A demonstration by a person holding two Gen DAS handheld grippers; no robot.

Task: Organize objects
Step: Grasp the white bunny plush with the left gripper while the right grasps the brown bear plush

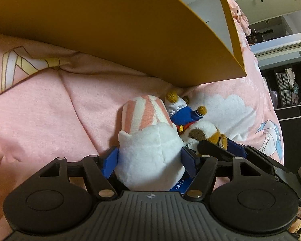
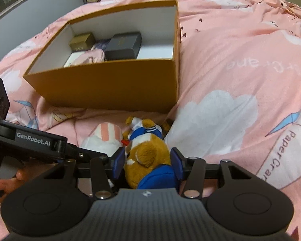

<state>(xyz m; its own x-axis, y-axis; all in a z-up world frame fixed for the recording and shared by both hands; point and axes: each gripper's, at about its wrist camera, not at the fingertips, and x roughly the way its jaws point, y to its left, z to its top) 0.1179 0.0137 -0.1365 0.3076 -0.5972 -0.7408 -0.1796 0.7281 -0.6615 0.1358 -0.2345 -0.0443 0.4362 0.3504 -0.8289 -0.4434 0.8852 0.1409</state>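
A white plush with a pink-striped top (image 1: 148, 140) lies on the bed between the blue pads of my left gripper (image 1: 150, 157). The jaws stand wide beside it, with no clear squeeze. Right next to it lies a brown bear plush in a blue outfit (image 2: 148, 156). My right gripper (image 2: 148, 159) is shut on the bear's head, both pads against it. In the left wrist view the bear (image 1: 185, 115) shows under a black finger (image 1: 216, 147) of the right gripper. Just behind both plushes stands an open orange box (image 2: 110, 84), (image 1: 110, 30).
The box holds a dark grey case (image 2: 124, 46), a small gold box (image 2: 82, 41) and a pink item (image 2: 92, 57). A pink cloud-print bedcover (image 2: 230, 60) lies all around. A hand (image 2: 7, 182) holds the left gripper's body (image 2: 39, 140). Dark shelves (image 1: 287, 84) stand beyond the bed.
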